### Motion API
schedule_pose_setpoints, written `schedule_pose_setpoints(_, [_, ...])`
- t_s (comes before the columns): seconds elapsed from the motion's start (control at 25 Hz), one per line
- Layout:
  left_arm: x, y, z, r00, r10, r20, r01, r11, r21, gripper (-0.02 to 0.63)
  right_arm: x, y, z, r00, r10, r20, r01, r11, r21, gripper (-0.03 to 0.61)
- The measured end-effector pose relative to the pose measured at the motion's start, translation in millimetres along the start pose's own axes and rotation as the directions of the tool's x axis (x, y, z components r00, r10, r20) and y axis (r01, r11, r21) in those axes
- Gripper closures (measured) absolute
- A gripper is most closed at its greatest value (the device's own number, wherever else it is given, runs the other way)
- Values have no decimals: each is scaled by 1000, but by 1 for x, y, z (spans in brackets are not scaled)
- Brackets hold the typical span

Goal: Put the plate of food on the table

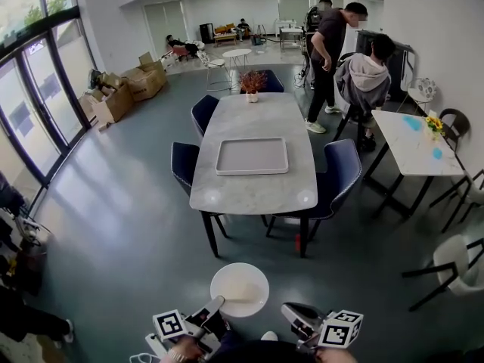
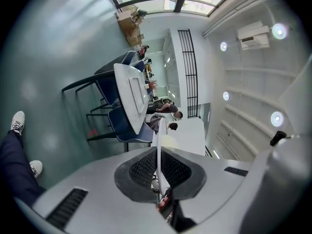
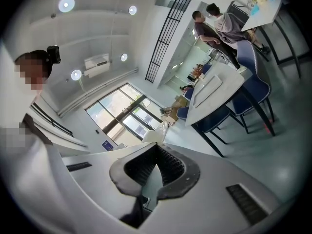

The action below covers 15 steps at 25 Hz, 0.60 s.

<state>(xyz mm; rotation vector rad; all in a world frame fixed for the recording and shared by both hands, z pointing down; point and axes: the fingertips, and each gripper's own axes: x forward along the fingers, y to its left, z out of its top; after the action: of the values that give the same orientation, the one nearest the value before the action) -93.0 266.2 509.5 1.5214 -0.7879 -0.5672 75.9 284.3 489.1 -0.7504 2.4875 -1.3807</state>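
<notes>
A round white plate [image 1: 239, 290] with pale food on it hangs low over the grey floor, in front of the marble table [image 1: 257, 191]. My left gripper [image 1: 215, 305] is shut on the plate's near-left rim. In the left gripper view the plate [image 2: 159, 138] runs edge-on between the black pads of that gripper [image 2: 158, 154]. My right gripper [image 1: 290, 310] sits just right of the plate with its jaws shut and nothing between them. In the right gripper view the plate [image 3: 157, 132] shows just past the tips of that gripper [image 3: 156, 145].
A grey tray [image 1: 252, 156] lies on the table's middle and a flower vase [image 1: 252, 83] stands at its far end. Blue chairs [image 1: 342, 169] flank the table. Two people [image 1: 331, 48] stand by a white side table [image 1: 412, 146] at the right. Cardboard boxes [image 1: 128, 89] sit at the far left.
</notes>
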Motion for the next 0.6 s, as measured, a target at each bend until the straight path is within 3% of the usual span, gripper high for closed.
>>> schedule_pose_setpoints(0.32, [12,6,0,999,23,-32,-23,1000,-5,595,-1,-12,-1,1000,-16,16,16,999,50,568])
schedule_pose_setpoints(0.6, [37,14,22,998,27,-57,-28,999,-19,595,4,-34,13,996,-69,50,66,996,60,568])
